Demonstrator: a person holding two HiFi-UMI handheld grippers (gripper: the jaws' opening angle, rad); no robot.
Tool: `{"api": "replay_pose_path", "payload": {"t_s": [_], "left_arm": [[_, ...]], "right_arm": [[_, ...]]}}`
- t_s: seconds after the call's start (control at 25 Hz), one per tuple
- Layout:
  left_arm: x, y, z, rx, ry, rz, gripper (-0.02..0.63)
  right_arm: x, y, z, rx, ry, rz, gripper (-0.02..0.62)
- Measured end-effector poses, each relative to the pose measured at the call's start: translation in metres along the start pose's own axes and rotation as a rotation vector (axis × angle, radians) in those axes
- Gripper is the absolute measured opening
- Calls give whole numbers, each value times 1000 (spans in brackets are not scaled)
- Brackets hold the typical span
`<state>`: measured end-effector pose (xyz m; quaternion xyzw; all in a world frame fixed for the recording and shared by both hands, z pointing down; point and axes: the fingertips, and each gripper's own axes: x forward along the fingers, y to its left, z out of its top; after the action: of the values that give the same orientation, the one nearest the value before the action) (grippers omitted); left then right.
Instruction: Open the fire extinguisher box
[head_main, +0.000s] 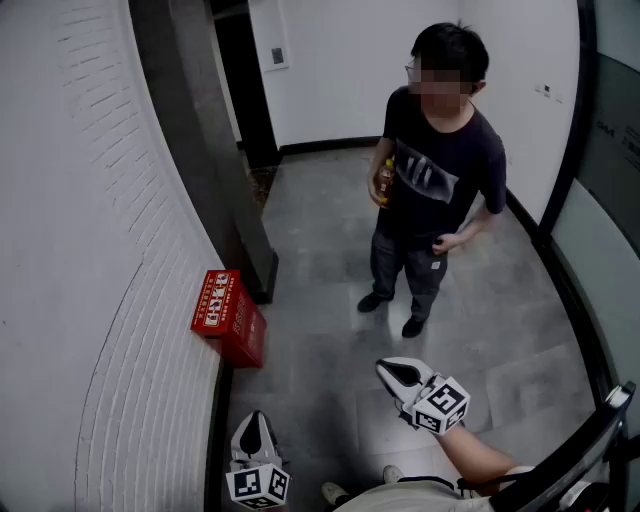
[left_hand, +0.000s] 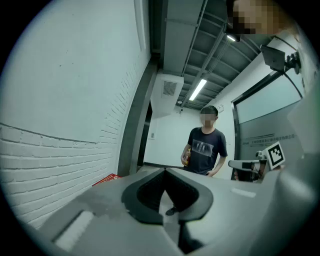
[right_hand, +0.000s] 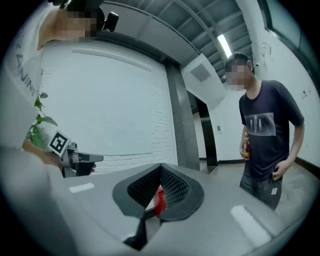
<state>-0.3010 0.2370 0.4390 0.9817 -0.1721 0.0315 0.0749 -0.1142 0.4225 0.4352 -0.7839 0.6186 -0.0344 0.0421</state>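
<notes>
Two tools: left hand-held gripper (head_main: 255, 415) and right hand-held gripper (head_main: 383, 367), both low in the head view and well apart from the box (head_main: 228, 312).
Left hand-held gripper: clenched, jaw tips meeting with nothing between them. It points along the wall (head_main: 90, 250), and the box shows at the left of its own view.
Right hand-held gripper: clenched and empty, jaw tips together. The box shows far off through the slit below the tips in its own view.
Box: red with white print on top. It stands on the floor (head_main: 330, 260) against the white brick wall, just beside the foot of a dark pillar (head_main: 200, 130). Its lid looks shut.
Person (head_main: 435, 170): stands on the floor beyond the box, holding a bottle (head_main: 385, 180) at chest height.
</notes>
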Motion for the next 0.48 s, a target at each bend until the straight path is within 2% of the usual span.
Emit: {"api": "replay_pose_path", "payload": {"t_s": [0.48], "left_arm": [[11, -12, -1, -3, -10, 14, 6]], "right_arm": [[-10, -26, 4, -4, -8, -14, 5]]}}
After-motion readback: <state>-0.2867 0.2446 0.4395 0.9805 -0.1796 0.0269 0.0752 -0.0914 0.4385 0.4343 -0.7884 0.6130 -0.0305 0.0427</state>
